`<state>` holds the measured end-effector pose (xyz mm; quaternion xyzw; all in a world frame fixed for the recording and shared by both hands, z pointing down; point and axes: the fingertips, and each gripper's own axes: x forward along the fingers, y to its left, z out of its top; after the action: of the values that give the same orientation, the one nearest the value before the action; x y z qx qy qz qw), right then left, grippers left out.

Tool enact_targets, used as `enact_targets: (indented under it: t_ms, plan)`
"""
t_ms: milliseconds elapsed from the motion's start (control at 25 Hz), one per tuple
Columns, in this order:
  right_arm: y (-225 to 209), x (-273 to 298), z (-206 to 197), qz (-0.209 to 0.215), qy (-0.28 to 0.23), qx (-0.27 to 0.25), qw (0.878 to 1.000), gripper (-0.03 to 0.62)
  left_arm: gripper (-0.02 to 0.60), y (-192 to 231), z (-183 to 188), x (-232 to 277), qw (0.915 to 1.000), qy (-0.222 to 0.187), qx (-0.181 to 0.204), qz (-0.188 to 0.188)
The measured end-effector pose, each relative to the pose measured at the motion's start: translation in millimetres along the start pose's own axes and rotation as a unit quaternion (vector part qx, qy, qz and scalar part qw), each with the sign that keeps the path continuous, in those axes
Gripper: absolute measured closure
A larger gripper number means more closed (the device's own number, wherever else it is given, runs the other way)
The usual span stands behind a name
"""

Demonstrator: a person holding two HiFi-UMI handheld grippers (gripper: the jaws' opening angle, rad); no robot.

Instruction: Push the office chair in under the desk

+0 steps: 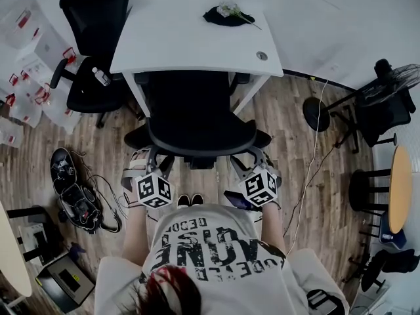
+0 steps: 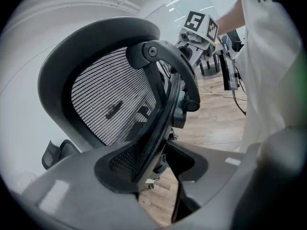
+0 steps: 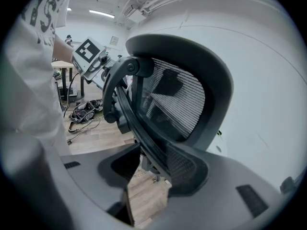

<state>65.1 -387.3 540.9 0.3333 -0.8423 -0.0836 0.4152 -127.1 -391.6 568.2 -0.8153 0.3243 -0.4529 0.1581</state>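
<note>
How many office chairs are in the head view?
2: one chair partly under the desk, another chair at the desk's left. A dark shape far right may be a third.

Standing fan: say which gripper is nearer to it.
Right. The right gripper holds the office chair by its backrest edge on the standing fan's side; the left gripper holds the opposite edge, farther away.
</note>
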Motion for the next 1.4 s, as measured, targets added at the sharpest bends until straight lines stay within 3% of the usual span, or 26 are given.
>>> enact_targets:
  t_ms: [400, 640, 760, 880, 1080, 1240, 1400]
  plan:
    - [2, -1, 2, -0.009, -0.001, 0.019, 1.000, 0.433, 0.382, -1, 0, 0, 0.9999, 0.009, -0.012, 0.004]
    - [-1, -13, 3, -0.025, -0.032, 0.083, 0.996, 0.430, 0.374, 2, 0, -8, 0.9974, 0.022, -0.066, 0.018]
    - [-3, -24, 3, -0.032, -0.060, 0.131, 0.989, 0.430, 0.377, 4, 4, -19, 0.9937, 0.009, -0.107, 0.030]
    - [-4, -33, 8, -0.035, -0.093, 0.168, 0.981, 0.433, 0.397, 9, 11, -31, 0.9832, -0.027, -0.177, 0.036]
    - [-12, -44, 20, -0.061, -0.116, 0.172, 0.976, 0.519, 0.436, 31, 27, -56, 0.9513, -0.090, -0.290, 0.054]
    - [-18, -54, 30, -0.086, -0.129, 0.185, 0.971, 0.546, 0.486, 46, 36, -74, 0.9350, -0.123, -0.324, 0.076]
    - [-28, -72, 44, -0.110, -0.165, 0.235, 0.951, 0.562, 0.548, 61, 45, -91, 0.9231, -0.154, -0.339, 0.097]
